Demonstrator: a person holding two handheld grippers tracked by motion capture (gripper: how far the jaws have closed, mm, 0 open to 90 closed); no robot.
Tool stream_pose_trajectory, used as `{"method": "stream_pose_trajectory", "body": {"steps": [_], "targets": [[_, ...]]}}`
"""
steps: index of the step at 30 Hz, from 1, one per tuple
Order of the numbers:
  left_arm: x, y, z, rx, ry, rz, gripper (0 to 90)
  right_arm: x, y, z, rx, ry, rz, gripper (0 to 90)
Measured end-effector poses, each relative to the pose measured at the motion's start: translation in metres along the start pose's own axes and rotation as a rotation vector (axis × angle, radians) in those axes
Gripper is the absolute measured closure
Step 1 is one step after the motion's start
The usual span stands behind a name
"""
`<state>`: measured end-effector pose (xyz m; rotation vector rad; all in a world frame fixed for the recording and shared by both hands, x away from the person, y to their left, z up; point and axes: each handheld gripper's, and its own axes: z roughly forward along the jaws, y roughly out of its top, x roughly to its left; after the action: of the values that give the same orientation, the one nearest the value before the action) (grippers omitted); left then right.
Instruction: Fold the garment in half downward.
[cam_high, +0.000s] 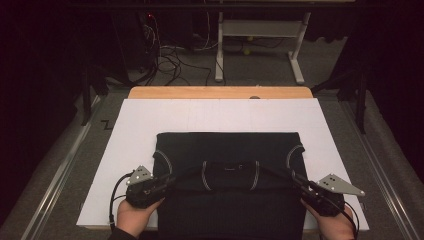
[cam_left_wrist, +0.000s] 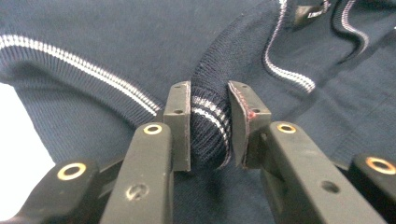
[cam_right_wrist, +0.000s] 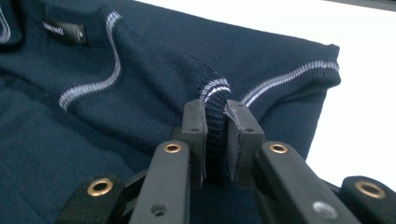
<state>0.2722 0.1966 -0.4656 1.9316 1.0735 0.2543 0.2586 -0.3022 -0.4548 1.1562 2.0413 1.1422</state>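
Pinching the sweater (cam_high: 230, 150) at both near corners, left gripper (cam_left_wrist: 209, 123) and right gripper (cam_right_wrist: 216, 128) low, hands underneath.

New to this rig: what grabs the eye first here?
A dark navy sweater with pale stripe trim lies on the white sheet in the middle of the table. The left gripper and the right gripper are each shut on a bunched fold of its ribbed, striped edge, one at either near side. Between them sit the neckline and a small black label.
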Motion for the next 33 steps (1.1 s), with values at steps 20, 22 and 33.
{"method": "stream_pose_trajectory", "body": {"steps": [20,22,33], "targets": [[-0.002,-0.009,0.004,0.045,0.031,-0.003,53.8,-0.001,-0.011,0.002,0.057,0.014,0.02,79.0],[-0.001,-0.009,0.004,0.045,0.031,-0.009,49.4,-0.001,-0.011,0.002,0.055,0.016,0.025,76.4],[-0.003,-0.003,0.001,0.007,0.057,-0.005,38.8,-0.003,-0.008,0.003,0.035,0.017,0.05,52.5]]}}
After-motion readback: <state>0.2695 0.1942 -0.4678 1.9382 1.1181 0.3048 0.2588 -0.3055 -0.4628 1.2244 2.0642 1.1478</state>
